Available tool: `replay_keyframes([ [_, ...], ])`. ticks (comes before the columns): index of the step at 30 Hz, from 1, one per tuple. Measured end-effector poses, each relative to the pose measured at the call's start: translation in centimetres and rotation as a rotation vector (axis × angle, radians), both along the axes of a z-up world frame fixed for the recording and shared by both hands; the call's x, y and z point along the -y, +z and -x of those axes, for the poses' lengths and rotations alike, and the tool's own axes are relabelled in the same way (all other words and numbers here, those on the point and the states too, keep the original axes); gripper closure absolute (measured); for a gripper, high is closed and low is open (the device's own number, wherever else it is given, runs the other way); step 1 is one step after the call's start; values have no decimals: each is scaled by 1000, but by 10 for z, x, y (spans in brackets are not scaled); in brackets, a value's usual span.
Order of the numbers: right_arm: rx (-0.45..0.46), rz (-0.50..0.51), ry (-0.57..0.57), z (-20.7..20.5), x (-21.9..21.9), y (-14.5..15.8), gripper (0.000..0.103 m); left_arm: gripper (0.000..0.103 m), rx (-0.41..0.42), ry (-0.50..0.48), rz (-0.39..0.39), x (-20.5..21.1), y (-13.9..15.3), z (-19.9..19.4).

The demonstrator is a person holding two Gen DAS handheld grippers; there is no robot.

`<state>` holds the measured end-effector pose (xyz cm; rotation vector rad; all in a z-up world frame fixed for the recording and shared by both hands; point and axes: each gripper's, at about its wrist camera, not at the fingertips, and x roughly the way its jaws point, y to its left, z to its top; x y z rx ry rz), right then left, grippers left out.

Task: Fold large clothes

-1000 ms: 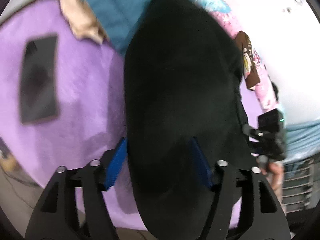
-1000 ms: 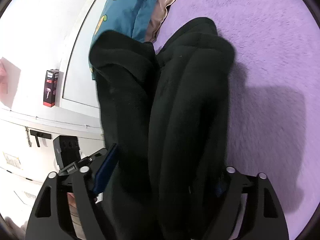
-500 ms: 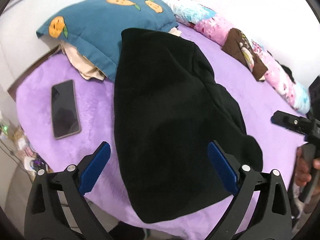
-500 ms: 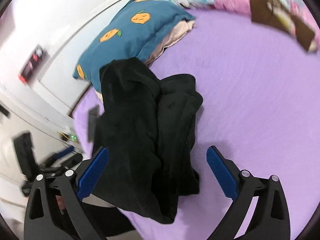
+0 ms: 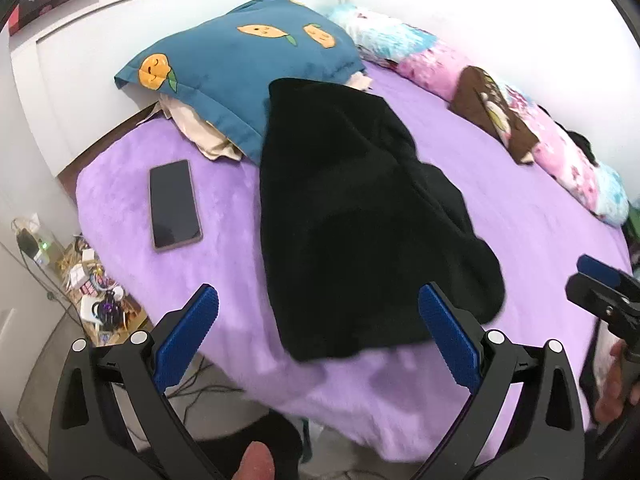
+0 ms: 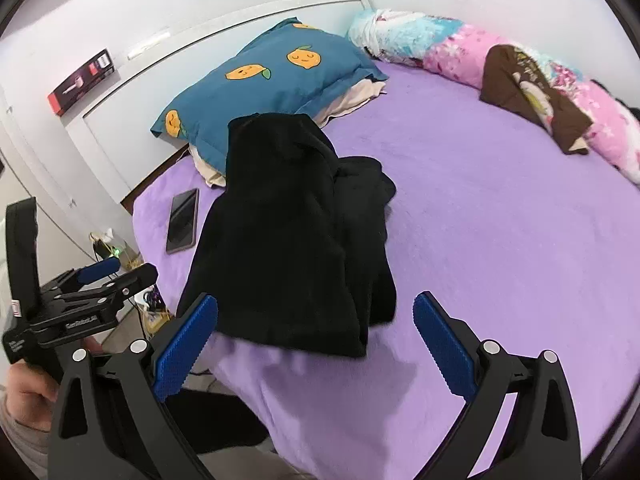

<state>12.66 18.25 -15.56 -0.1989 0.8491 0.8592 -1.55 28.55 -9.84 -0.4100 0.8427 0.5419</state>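
A black garment (image 5: pixel 352 216) lies folded in a long bundle on the purple bed, its far end resting against the blue pillow; it also shows in the right wrist view (image 6: pixel 292 236). My left gripper (image 5: pixel 320 336) is open and empty, held back just short of the garment's near edge. My right gripper (image 6: pixel 316 340) is open and empty, also just off the near edge. Each gripper shows in the other's view: the right one (image 5: pixel 600 288) at the right, the left one (image 6: pixel 100 284) at the left.
A blue pillow with orange fruit faces (image 5: pixel 248 68) lies at the headboard. A phone (image 5: pixel 174 204) lies left of the garment. A pink and blue rolled quilt with a brown cloth (image 6: pixel 536 80) runs along the wall. Clutter and cables (image 5: pixel 92 288) sit on the floor beside the bed.
Both grippers let go of the black garment, opened wide and pulled back from it. The garment now lies at rest on the bed.
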Motion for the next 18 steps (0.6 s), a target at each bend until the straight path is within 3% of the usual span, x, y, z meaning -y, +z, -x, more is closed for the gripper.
replay_keyframes([
  [11,18,-30,16,62,38,-21,7,6,26,54,-65,65,18,60],
  [18,61,-59,48,84,40,-13,7,6,48,77,-133,84,43,80],
])
